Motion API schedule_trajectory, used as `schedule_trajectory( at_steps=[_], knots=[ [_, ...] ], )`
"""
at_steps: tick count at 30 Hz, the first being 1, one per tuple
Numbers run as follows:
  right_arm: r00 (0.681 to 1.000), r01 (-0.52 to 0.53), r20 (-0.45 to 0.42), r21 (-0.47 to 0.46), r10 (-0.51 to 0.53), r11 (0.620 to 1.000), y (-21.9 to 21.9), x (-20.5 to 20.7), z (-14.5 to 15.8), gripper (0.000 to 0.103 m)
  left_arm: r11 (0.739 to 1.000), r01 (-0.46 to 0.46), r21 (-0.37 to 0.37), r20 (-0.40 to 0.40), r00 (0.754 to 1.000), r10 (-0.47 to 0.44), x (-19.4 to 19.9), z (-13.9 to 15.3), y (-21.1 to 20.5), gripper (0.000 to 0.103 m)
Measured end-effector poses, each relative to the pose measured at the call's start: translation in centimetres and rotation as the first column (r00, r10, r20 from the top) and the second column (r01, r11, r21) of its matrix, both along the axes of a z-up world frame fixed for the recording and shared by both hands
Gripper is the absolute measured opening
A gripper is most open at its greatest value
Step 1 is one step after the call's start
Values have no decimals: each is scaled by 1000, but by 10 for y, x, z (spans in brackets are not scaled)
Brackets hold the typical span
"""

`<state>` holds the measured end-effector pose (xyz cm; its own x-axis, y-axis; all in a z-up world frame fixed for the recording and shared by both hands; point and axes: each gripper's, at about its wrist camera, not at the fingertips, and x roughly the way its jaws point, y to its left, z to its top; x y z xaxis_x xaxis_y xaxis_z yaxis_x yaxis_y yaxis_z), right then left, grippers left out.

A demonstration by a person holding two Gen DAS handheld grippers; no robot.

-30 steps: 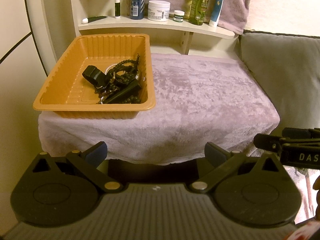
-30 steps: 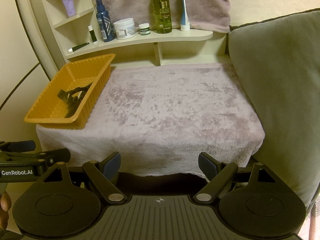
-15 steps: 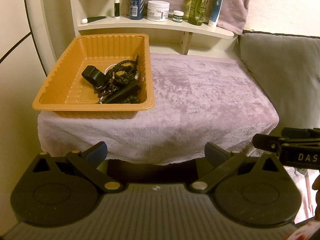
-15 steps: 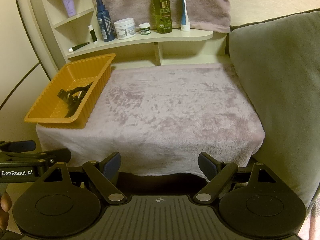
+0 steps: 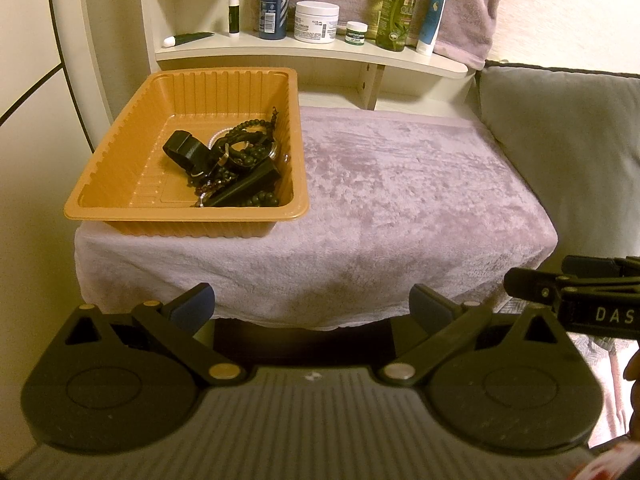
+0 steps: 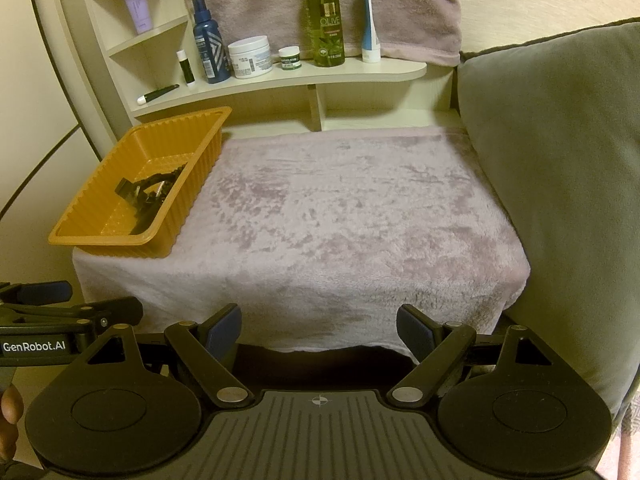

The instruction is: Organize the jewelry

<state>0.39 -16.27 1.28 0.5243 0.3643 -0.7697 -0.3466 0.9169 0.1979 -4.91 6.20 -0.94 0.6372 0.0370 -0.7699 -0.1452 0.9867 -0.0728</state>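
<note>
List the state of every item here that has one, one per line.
left gripper: open, empty
right gripper: open, empty
orange tray: upright, holding tangled jewelry
green olive bottle: upright, capped
white jar: lid on
dark tube: lying flat

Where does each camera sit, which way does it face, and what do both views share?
Left wrist: on the open left gripper, facing the orange tray of jewelry; right gripper at the right edge.
Right wrist: on the open right gripper, facing the towel-covered surface; left gripper at the left edge.
Shared: tray, surface, toiletry shelf.
</note>
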Motion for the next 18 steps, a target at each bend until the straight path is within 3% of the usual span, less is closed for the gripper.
schedule_trajectory(
  at_steps=[18],
  knots=[
    [1000,1,0,0,-1,1000,0,-1,0,84,1000,6,-7,10,1000,-6,0,1,-5,103]
  ],
)
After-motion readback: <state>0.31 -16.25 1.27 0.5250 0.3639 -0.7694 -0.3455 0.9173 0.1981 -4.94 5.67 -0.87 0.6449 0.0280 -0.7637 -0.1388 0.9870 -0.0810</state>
